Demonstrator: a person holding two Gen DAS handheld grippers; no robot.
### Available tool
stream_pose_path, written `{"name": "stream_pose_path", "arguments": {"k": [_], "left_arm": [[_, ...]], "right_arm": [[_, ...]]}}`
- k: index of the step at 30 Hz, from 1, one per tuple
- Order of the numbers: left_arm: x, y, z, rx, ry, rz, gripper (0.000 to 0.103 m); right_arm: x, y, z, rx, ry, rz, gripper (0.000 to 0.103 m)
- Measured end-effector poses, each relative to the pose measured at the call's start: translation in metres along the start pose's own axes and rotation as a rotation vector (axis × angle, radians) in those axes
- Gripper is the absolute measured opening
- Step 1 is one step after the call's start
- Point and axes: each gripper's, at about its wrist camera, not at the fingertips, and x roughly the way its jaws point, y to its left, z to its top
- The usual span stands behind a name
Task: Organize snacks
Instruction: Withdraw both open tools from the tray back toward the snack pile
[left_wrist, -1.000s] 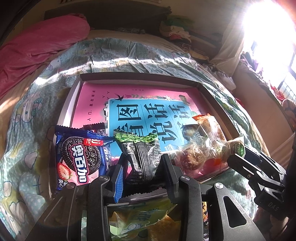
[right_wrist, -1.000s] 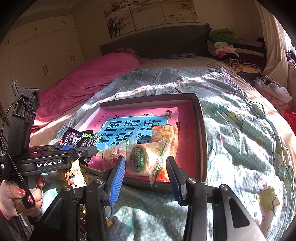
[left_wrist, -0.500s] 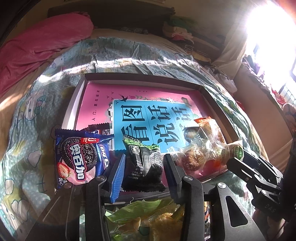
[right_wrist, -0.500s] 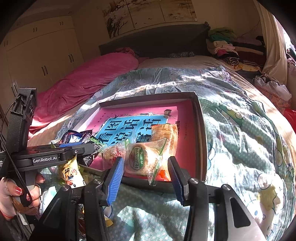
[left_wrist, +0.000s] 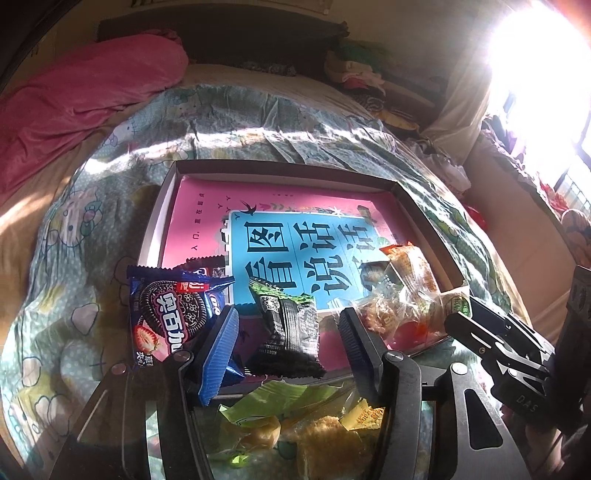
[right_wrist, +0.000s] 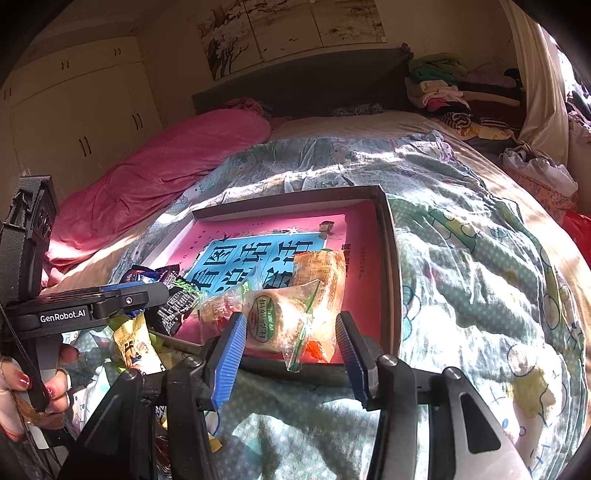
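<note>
A shallow dark tray (left_wrist: 280, 164) lies on the bed with a pink and blue book (left_wrist: 295, 243) flat inside it. My left gripper (left_wrist: 288, 312) is opening. A black and green snack packet (left_wrist: 291, 343) lies loose between its blue pads (left_wrist: 218, 350) on the tray's near edge. A blue Oreo packet (left_wrist: 170, 317) rests to its left. My right gripper (right_wrist: 291, 317) stands open at the tray's near right corner, its pads on either side of a clear-wrapped round pastry (right_wrist: 273, 325) without pressing it. More clear-wrapped pastries (right_wrist: 317, 273) lie behind it.
Loose snack packets (left_wrist: 295, 424) are heaped on the patterned quilt (right_wrist: 480, 258) just in front of the tray. A pink duvet (left_wrist: 74, 103) lies at the far left. Folded clothes (right_wrist: 443, 85) are stacked by the headboard. A hand (right_wrist: 44, 384) holds the left gripper's handle.
The left jaws have spread apart and let go of the black and green packet, which now lies on the tray's near edge. The right gripper has kept still.
</note>
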Motion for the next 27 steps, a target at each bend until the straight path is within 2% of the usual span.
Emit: {"name": "stream_pose_path", "arguments": {"k": [8,27], "left_arm": [[-0.010,0.007,0.002,-0.024,-0.020,-0.004,0.061],[-0.032,0.019,0.003,-0.059,-0.067,0.023,0.073]], "right_arm": [[-0.001,-0.003,0.000,0.011,-0.003,0.002,0.051],[-0.010,-0.005,0.002,0.025,-0.032,-0.001,0.060]]}}
